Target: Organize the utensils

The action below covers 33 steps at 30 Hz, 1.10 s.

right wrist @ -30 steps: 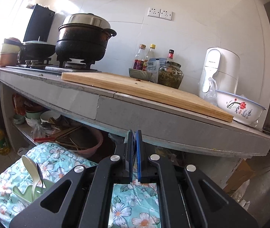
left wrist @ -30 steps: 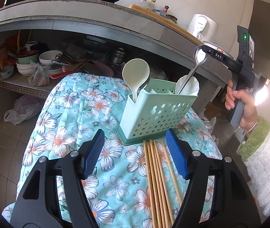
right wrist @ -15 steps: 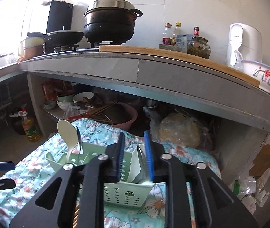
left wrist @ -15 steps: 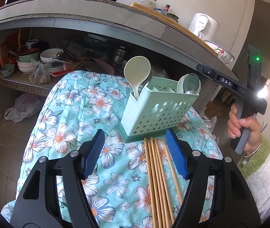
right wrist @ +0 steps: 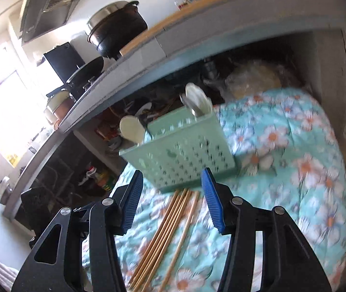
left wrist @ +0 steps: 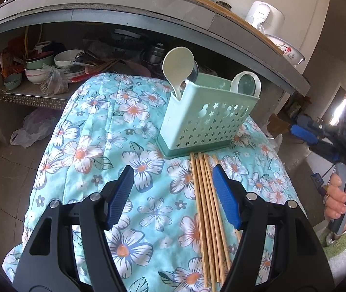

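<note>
Chopsticks point(left wrist: 207, 209) lie before the caddy point(left wrist: 207, 124) holding spoons point(left wrist: 179, 69).

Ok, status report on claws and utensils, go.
Left claw open, empty. Right claw just opened, empty. Spoons in green caddy; chopsticks loose on floral cloth. Nothing blocking.

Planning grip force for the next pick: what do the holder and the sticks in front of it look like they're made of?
Holder: looks like moulded plastic, mint green, matte-smooth, with star cut-outs punched through thin walls. Chopsticks: probably bamboo or wood, tan, slender, straight, dull unvarnished look; the grain is too fine to confirm.
</note>
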Tool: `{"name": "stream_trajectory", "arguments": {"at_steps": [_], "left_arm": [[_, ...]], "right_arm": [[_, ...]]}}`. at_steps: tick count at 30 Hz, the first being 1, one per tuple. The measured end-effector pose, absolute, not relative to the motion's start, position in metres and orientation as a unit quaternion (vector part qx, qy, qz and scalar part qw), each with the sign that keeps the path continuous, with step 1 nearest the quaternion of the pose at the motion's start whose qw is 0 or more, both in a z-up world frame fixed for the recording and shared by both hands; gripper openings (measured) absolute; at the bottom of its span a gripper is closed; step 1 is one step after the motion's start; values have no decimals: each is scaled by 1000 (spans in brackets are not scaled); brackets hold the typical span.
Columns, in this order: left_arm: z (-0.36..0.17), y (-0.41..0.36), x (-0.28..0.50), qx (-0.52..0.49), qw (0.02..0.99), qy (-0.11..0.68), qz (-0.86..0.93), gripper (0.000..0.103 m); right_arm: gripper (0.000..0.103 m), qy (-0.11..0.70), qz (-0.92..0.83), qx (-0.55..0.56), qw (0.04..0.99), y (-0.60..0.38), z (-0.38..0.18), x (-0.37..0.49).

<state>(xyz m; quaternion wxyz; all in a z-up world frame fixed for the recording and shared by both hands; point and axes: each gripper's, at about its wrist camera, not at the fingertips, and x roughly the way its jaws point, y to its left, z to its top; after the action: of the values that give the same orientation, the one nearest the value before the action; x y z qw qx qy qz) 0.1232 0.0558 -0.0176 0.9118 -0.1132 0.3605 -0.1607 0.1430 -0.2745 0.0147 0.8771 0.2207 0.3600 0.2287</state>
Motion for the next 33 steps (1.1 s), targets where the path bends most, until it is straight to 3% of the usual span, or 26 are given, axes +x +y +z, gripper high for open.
{"name": "stream_trajectory", "arguments": {"at_steps": [8, 11, 21, 24, 28, 33], "left_arm": [[-50, 44, 107, -97, 888, 413, -177, 63], [-60, 40, 102, -95, 879, 428, -187, 60], [-76, 32, 99, -111, 857, 455, -216, 31], [-77, 27, 100, -112, 852, 460, -224, 25], [-82, 20, 103, -121, 842, 470, -237, 16], [-94, 17, 115, -147, 822, 493, -247, 13]], "right_arm": [[49, 475, 226, 263, 809, -240, -78, 105], [43, 490, 229, 278, 794, -230, -96, 100], [22, 517, 208, 245, 793, -206, -116, 105], [9, 519, 208, 241, 793, -202, -118, 104], [8, 515, 204, 253, 793, -205, -119, 104], [7, 506, 182, 268, 799, -231, -117, 98]]}}
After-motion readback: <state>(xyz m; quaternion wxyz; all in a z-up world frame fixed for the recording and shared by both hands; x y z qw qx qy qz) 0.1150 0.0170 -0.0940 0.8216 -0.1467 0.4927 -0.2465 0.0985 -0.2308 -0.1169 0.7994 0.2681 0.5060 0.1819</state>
